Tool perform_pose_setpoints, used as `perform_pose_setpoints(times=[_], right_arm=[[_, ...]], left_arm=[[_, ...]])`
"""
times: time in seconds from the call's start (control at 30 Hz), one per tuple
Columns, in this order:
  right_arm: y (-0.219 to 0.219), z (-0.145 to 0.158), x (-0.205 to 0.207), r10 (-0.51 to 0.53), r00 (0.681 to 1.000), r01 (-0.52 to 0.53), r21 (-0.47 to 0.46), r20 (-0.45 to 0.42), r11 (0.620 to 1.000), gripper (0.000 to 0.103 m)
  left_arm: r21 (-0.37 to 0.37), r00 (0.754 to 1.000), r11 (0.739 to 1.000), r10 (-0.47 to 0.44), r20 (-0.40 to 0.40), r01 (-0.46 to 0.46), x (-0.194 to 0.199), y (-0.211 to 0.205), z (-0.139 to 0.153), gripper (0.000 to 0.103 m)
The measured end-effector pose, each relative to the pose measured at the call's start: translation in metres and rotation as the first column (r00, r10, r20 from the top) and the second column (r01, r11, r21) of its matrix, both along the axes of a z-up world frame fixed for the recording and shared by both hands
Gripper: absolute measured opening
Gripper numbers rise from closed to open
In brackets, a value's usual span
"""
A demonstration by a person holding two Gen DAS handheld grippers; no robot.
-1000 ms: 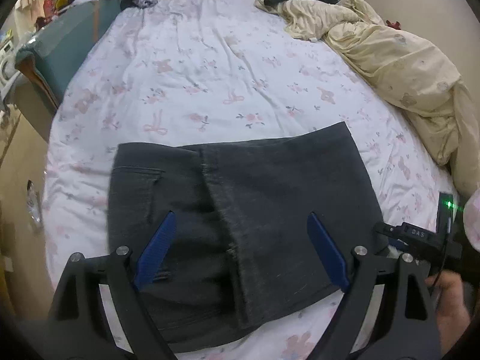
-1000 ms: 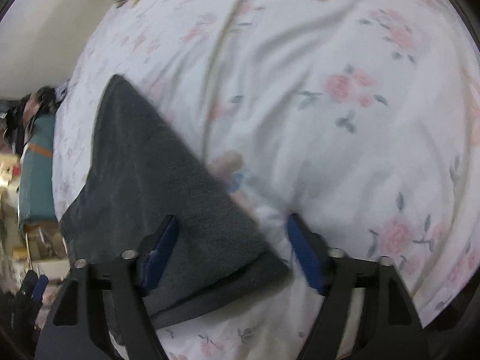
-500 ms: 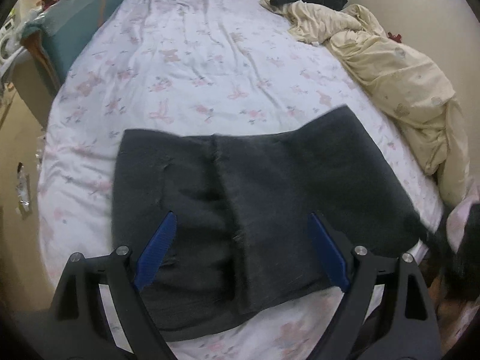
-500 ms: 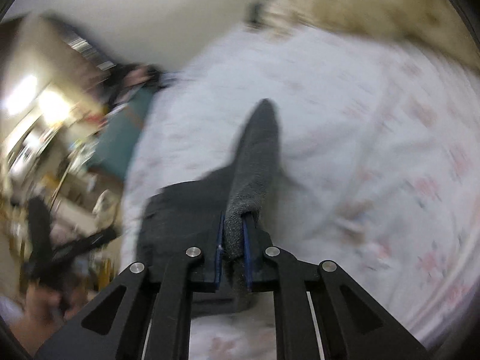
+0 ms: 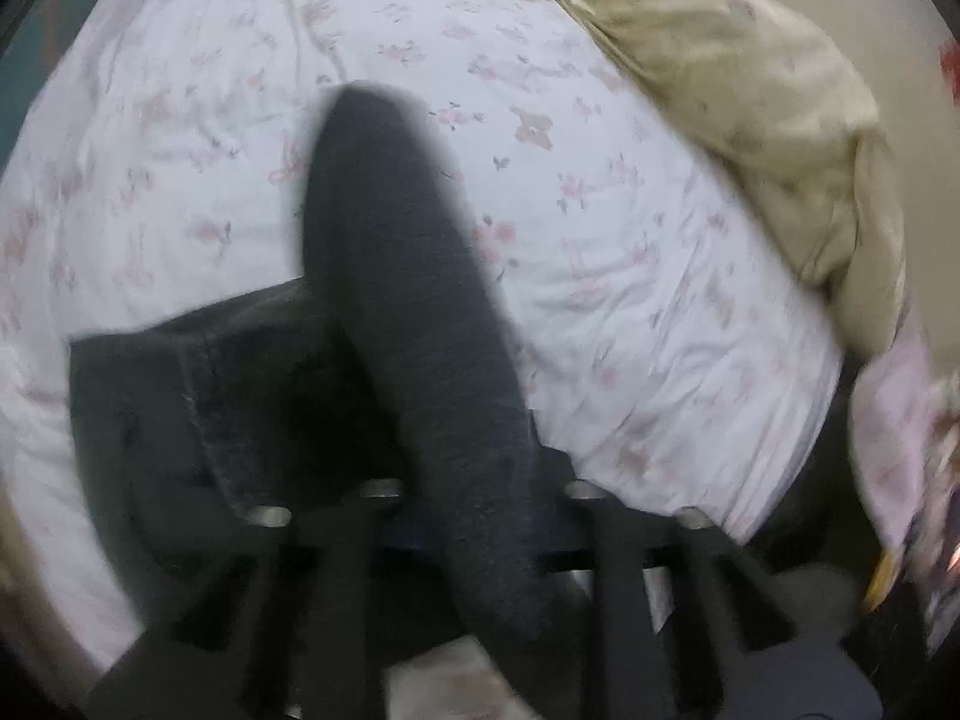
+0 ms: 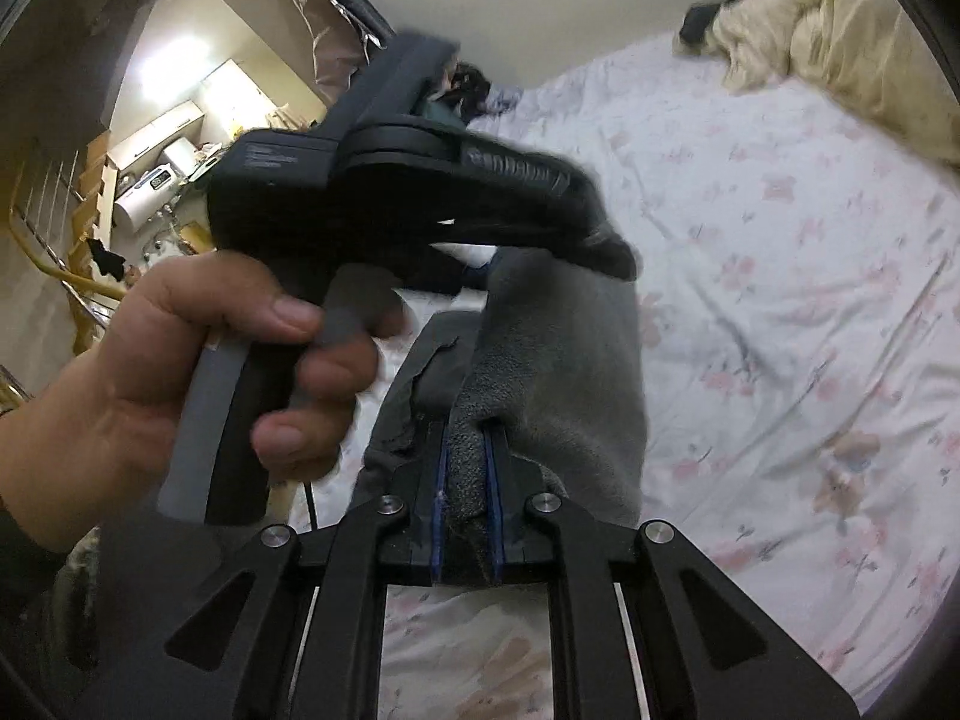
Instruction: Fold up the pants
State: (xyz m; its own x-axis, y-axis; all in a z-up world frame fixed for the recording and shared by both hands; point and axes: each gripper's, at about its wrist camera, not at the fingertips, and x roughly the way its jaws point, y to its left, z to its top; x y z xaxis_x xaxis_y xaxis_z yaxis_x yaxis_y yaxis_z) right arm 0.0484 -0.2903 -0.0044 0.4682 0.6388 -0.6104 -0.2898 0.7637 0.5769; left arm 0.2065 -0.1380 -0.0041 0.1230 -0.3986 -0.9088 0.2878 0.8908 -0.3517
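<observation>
The dark grey pants (image 5: 396,276) lie partly flat on the flowered bed sheet (image 5: 630,276), with one raised fold running up the middle of the blurred left wrist view. My left gripper (image 5: 474,516) has its jaws closing on that fold, and the cloth hides its pads. In the right wrist view my right gripper (image 6: 467,498) pinches a thick edge of the pants (image 6: 576,372) between its blue pads, the jaws easing slightly. The left gripper (image 6: 600,246), held by a hand (image 6: 180,360), bites the same fold just beyond.
A crumpled beige blanket (image 5: 750,78) lies along the bed's right side and far corner (image 6: 840,42), with dark clothes beside it. The sheet (image 6: 780,240) stretches bare to the right. Left of the bed is a cluttered room with shelves and appliances (image 6: 162,162).
The left jaws, wide open over the flat pants before, have closed on a raised fold. The right gripper has lifted and rolled with the pants edge. The left gripper now fills the right view.
</observation>
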Motion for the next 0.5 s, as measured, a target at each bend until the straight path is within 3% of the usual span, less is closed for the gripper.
perform_pose_setpoints(times=[0.1, 0.13, 0.17, 0.3, 0.4, 0.5], right_arm=[[-0.011, -0.002, 0.004, 0.013, 0.998, -0.006, 0.095, -0.066, 0.995, 0.034], [-0.013, 0.0, 0.005, 0.013, 0.998, -0.006, 0.101, -0.067, 0.995, 0.055], [-0.017, 0.004, 0.004, 0.006, 0.999, 0.0, 0.112, -0.054, 0.994, 0.065], [-0.041, 0.013, 0.009, -0.124, 0.992, 0.126, 0.127, -0.021, 0.984, 0.065], [-0.034, 0.0, 0.024, -0.186, 0.98, 0.187, 0.005, -0.067, 0.982, 0.046], [0.002, -0.016, 0.038, -0.144, 0.986, 0.136, -0.091, -0.086, 0.987, 0.029]], left_arm=[[0.018, 1.0, 1.0, -0.003, 0.018, 0.003, -0.006, 0.019, 0.007, 0.01], [0.012, 1.0, 1.0, 0.002, 0.013, -0.003, -0.007, 0.028, 0.009, 0.01], [0.006, 1.0, 1.0, 0.008, 0.008, -0.008, -0.008, 0.04, 0.013, 0.01], [0.0, 1.0, 1.0, 0.019, 0.011, -0.019, -0.01, 0.079, 0.029, 0.01], [0.006, 1.0, 1.0, 0.023, 0.016, -0.023, -0.016, 0.107, 0.034, 0.009], [0.004, 0.999, 0.999, 0.044, 0.013, -0.044, -0.023, 0.14, 0.031, 0.009]])
